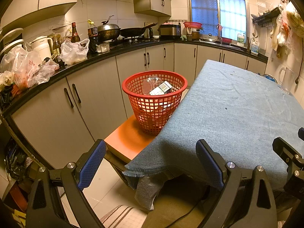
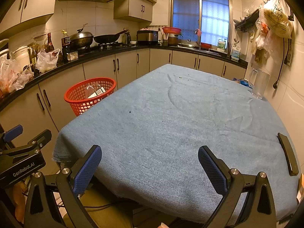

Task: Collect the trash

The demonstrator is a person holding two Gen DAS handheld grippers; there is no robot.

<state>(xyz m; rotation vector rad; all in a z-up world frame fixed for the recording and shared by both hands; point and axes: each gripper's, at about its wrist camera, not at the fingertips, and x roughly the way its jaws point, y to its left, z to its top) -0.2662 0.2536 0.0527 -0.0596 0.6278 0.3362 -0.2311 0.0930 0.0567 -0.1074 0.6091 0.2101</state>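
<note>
A red mesh basket (image 1: 154, 100) stands on an orange stool (image 1: 127, 138) at the left side of the table; it also shows in the right wrist view (image 2: 89, 95). Inside it lie a small printed carton (image 1: 161, 89) and a clear plastic piece (image 1: 150, 81). The table wears a blue cloth (image 2: 171, 123) with only tiny dark specks on it. My left gripper (image 1: 151, 161) is open and empty, near the table's front left corner. My right gripper (image 2: 150, 163) is open and empty over the table's front edge.
A black flat object (image 2: 288, 155) lies at the table's right edge. A clear jug (image 2: 259, 84) stands at the far right corner. The counter (image 1: 106, 55) holds plastic bags, bottles, pots and a wok. A chair seat (image 1: 171, 210) is below the grippers.
</note>
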